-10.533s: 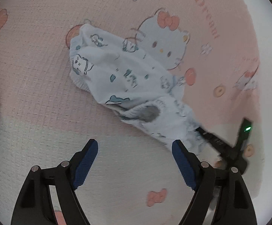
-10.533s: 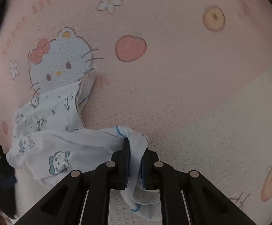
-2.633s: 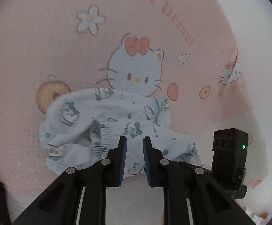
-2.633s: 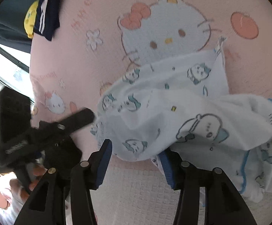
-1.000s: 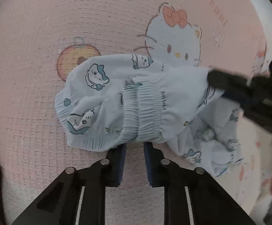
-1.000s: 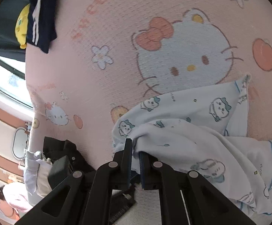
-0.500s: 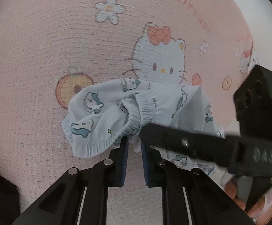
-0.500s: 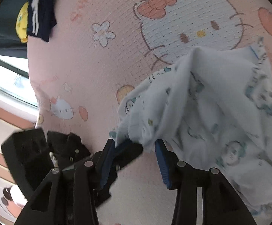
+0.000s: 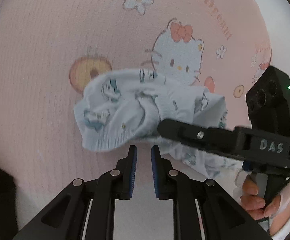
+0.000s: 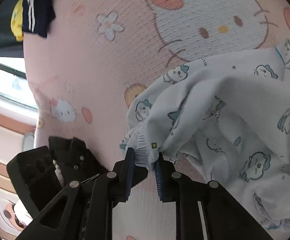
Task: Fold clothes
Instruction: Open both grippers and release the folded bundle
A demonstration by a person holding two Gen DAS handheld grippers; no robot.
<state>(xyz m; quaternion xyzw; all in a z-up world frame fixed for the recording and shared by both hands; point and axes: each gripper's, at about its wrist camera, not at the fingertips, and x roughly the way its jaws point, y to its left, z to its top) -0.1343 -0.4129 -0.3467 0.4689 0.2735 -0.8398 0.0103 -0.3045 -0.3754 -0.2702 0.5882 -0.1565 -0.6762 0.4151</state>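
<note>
Right wrist: pink cartoon-cat blanket (image 10: 97, 76) under garment (image 10: 235, 120).

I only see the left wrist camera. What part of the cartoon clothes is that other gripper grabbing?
Observer: The right gripper has the elastic waistband between its jaws, which are closing.
Operator: Is anything else lying around?
Observer: Yes, a navy garment with white stripes sits at the far edge of the pink blanket.
Operator: And past that edge?
Observer: A bright window shows beyond it.
</note>
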